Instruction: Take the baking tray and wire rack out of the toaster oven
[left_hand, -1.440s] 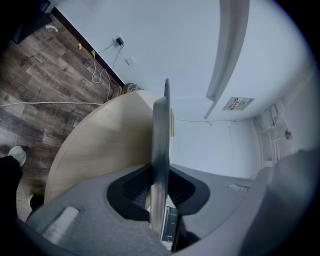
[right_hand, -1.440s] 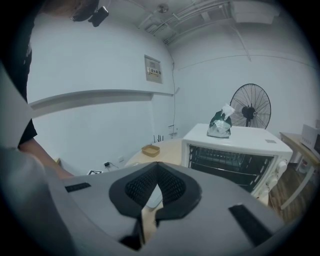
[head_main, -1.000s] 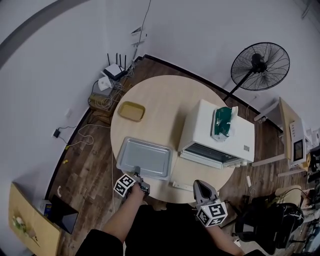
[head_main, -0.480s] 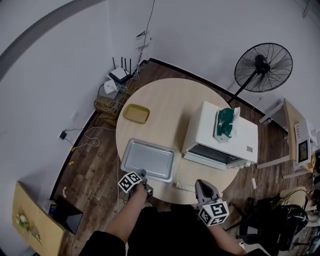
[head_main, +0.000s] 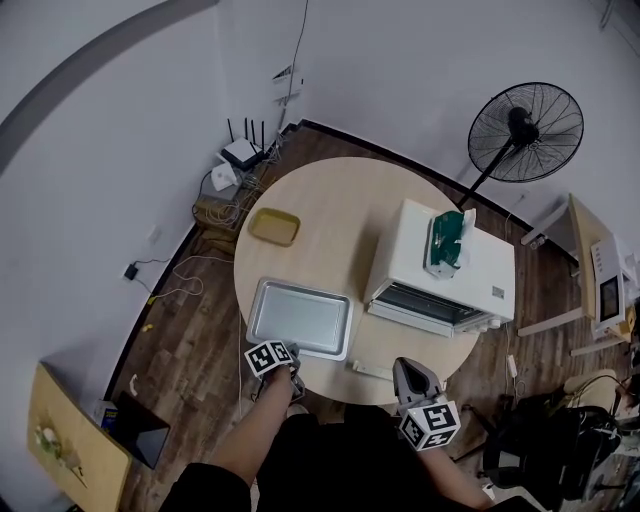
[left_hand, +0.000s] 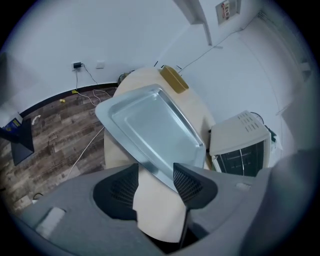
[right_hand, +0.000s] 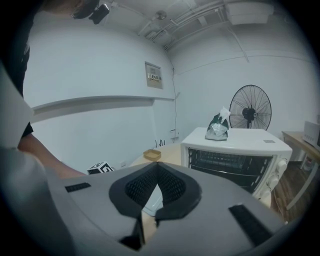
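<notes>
The baking tray lay flat on the round table, at its near-left edge, beside the toaster oven at the right edge. The left gripper had just been opening. Its jaws stood apart with the tray's near rim between them, and neither pad pressed on it. The right gripper hung off the table's near edge, its jaws together on nothing. The oven door was down, and the wire rack sat inside.
</notes>
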